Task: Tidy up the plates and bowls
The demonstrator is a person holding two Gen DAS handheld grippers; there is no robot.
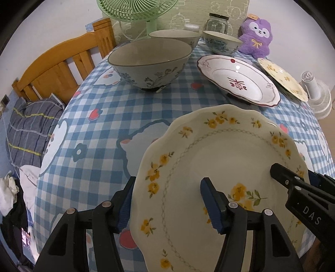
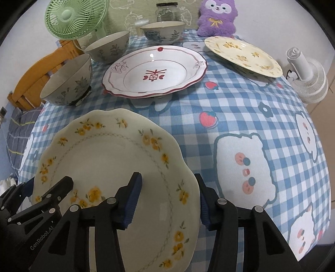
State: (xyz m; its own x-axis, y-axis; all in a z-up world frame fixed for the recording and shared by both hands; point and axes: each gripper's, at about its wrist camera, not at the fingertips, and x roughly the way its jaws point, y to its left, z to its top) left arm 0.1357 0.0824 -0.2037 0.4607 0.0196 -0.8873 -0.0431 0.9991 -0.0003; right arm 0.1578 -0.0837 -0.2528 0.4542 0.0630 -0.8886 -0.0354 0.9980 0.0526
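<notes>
Both grippers point steeply down. The left gripper [image 1: 167, 200] straddles a plate's [image 1: 219, 167] left rim; the right gripper [image 2: 168, 198] straddles its right rim, jaws part-open.

The right gripper [image 2: 167, 200] straddles the near right rim of a cream plate with yellow flowers [image 2: 108, 167], one blue pad over the plate's face and the other outside its scalloped edge. The left gripper [image 2: 48, 188] reaches in at that plate's left rim. The plate sits above a blue checked tablecloth [image 2: 230, 117]. Farther back stands a white plate with a red rim [image 2: 155, 71], a second yellow-flowered plate [image 2: 242, 54] to its right, and three floral bowls [image 2: 69, 81] to its left. A green fan [image 2: 73, 18], glass jar [image 2: 167, 10], purple plush toy [image 2: 217, 18] and white fan [image 2: 307, 79] line the far edge.
</notes>
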